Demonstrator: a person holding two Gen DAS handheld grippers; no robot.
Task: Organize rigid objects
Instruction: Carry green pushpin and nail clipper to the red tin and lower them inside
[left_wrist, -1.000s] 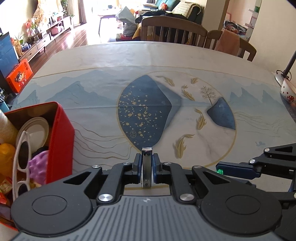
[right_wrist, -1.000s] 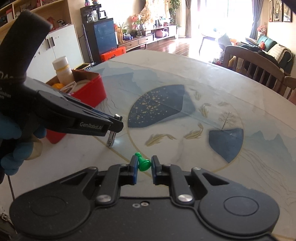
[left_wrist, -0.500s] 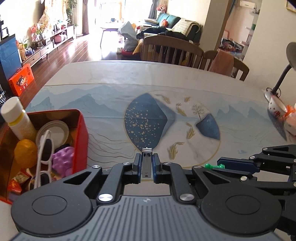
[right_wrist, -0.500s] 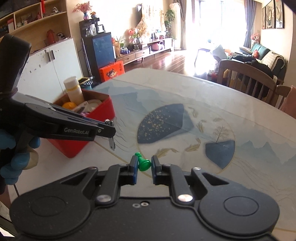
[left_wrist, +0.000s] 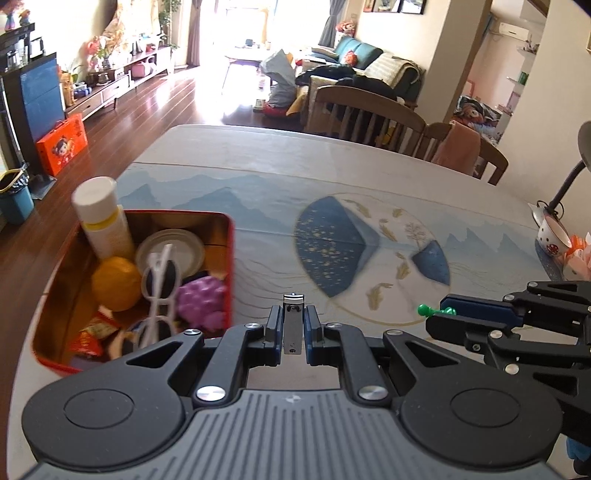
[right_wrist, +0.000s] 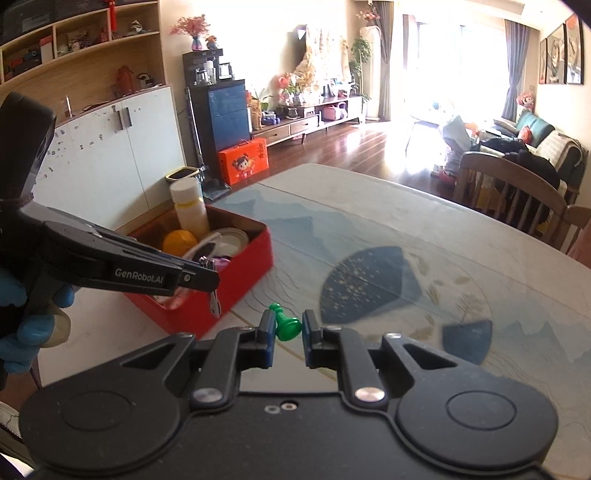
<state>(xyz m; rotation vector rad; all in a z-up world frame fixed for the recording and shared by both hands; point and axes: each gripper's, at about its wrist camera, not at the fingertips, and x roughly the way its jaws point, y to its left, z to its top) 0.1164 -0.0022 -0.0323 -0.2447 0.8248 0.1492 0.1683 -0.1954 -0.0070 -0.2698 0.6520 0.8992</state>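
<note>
1. Red tin (left_wrist: 229, 266), left on the worktop (left_wrist: 258, 177): open-topped and rectangular, standing near the left edge.
2. Tin contents, left to right as far as can be read: a white-capped bottle (left_wrist: 101, 218) upright in the far left corner; an orange ball (left_wrist: 116, 282) in front of it; a round white lid (left_wrist: 173, 247); white-framed sunglasses (left_wrist: 160, 291) lying over the lid; a knobbly purple toy (left_wrist: 201, 301) against the right wall; red wrappers (left_wrist: 92, 334) at the near end.
3. Left claw (left_wrist: 293, 325): clenched on a metal nail clipper (left_wrist: 292, 321), which stands upright between the blue pads. In the left wrist view it sits just right of the tin's near right corner. In the right wrist view the clipper hangs in front of the tin's near wall.
4. Hand in a blue glove (right_wrist: 22, 321): grips the left tool's handle, seen at the left edge of the right wrist view.
5. Right claw (right_wrist: 289, 326): grasping a green pawn (right_wrist: 286, 325), base pinched between the pads, round head pointing up and left. It is held above the worktop, to the right of the tin and the left claw.
6. Worktop cover: pale, printed with blue mountains and a circle holding dark blue shapes and gold fish.
7. Wooden chairs (left_wrist: 365, 114): at the far side.
8. Desk lamp (left_wrist: 570, 173) and a spotted cup (left_wrist: 550, 236): at the right edge.
</note>
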